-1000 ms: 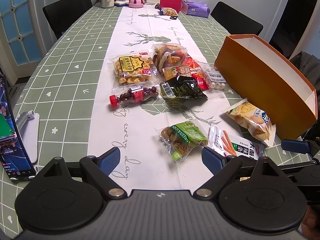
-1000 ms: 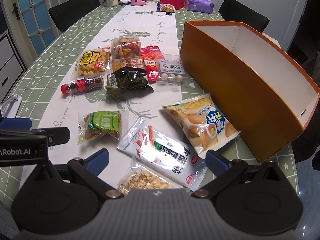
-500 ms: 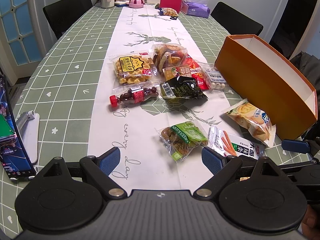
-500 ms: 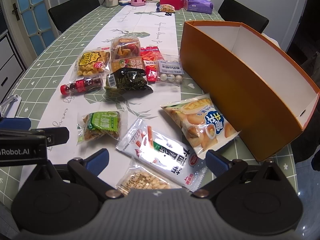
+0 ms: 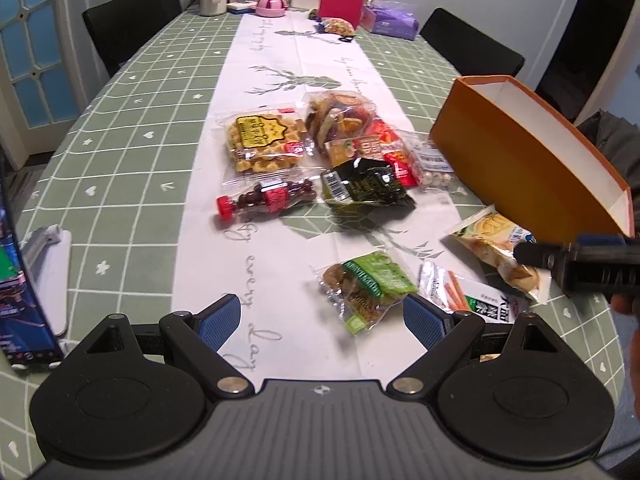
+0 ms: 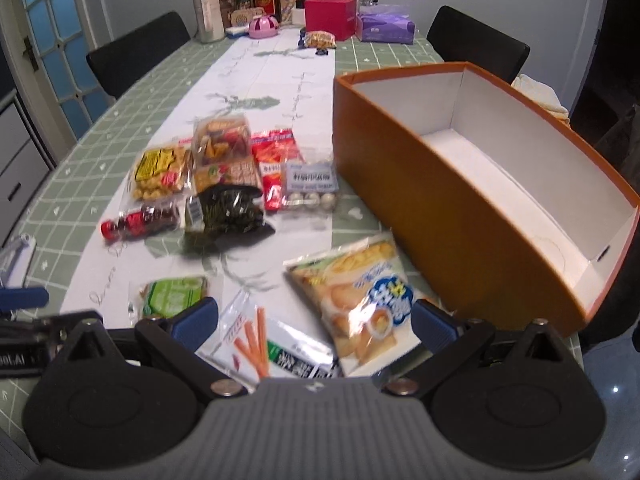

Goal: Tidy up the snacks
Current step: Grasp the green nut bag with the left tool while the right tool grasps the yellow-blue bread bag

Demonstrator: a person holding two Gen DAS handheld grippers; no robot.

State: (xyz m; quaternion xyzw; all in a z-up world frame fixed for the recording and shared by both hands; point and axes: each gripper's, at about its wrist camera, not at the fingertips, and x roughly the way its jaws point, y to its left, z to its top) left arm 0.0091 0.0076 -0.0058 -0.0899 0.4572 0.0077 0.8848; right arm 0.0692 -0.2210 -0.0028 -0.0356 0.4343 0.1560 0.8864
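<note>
Green checked table point(image 5: 120, 168) bears crinkly snack packets point(image 5: 372, 184), orange box point(image 6: 440, 200).

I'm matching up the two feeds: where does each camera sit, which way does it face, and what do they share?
Left wrist: on the left hand-held gripper, looking down the green checked tablecloth; own open fingers, plus the right hand-held gripper's tip at the right edge.
Right wrist: on the right hand-held gripper, facing the open orange cardboard box; own open fingers.
Shared: the box, green-labelled snack bag.
</note>
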